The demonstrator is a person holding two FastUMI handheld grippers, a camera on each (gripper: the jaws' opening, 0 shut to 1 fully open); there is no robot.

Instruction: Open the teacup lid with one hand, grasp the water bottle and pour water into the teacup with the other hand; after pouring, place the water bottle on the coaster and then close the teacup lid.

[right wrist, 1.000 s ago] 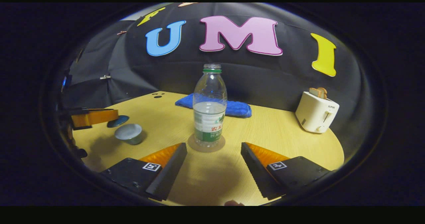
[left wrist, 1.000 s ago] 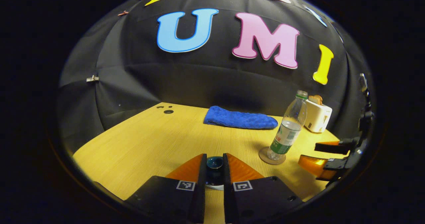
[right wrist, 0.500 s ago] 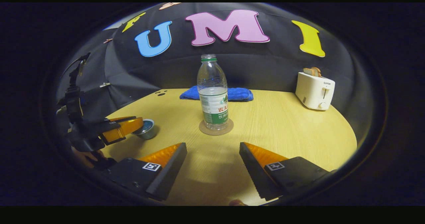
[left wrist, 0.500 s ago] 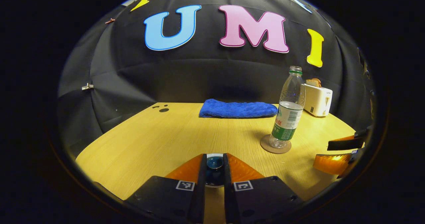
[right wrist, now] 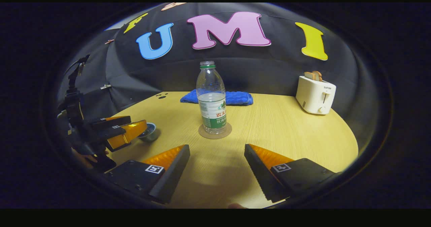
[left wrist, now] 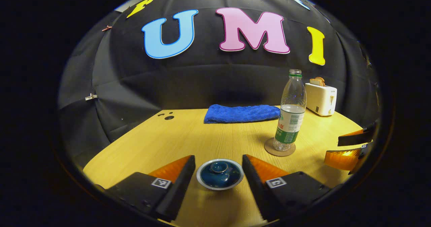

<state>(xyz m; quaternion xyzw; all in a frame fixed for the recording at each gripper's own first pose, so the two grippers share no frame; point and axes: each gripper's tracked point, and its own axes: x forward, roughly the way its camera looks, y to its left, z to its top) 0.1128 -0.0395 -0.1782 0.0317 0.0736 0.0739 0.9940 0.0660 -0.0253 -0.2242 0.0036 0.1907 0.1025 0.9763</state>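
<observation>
1. A dark blue teacup lid [left wrist: 220,173] sits on its teacup [right wrist: 149,132] at the near edge of the wooden bench [left wrist: 202,139], its small knob pointing up.
2. The left tongs [left wrist: 218,173] stand released, one finger on either side of the lid with a gap showing on both sides, touching neither.
3. In the right gripper view, the same left tongs [right wrist: 129,132] reach in from the left edge, a hand just visible beneath them, with the cup partly hidden behind their fingers.
4. A clear water bottle [left wrist: 291,114], uncapped and roughly half full, stands upright on a round brown coaster [left wrist: 279,149] to the right of the teacup and farther back on the bench.
5. The right tongs [right wrist: 217,163] hang released, their fingers wide apart and grasping nothing, with the bottle [right wrist: 211,100] and coaster [right wrist: 214,132] well beyond their tips, centred between them.
6. In the left gripper view, those right tongs [left wrist: 350,148] appear at the far right edge, near the bottle but apart from it.
7. A folded blue towel [left wrist: 241,113] lies at the far side of the bench against the black cloth wall.
8. A white toaster [right wrist: 315,94] with bread in its slots stands at the far right corner.
</observation>
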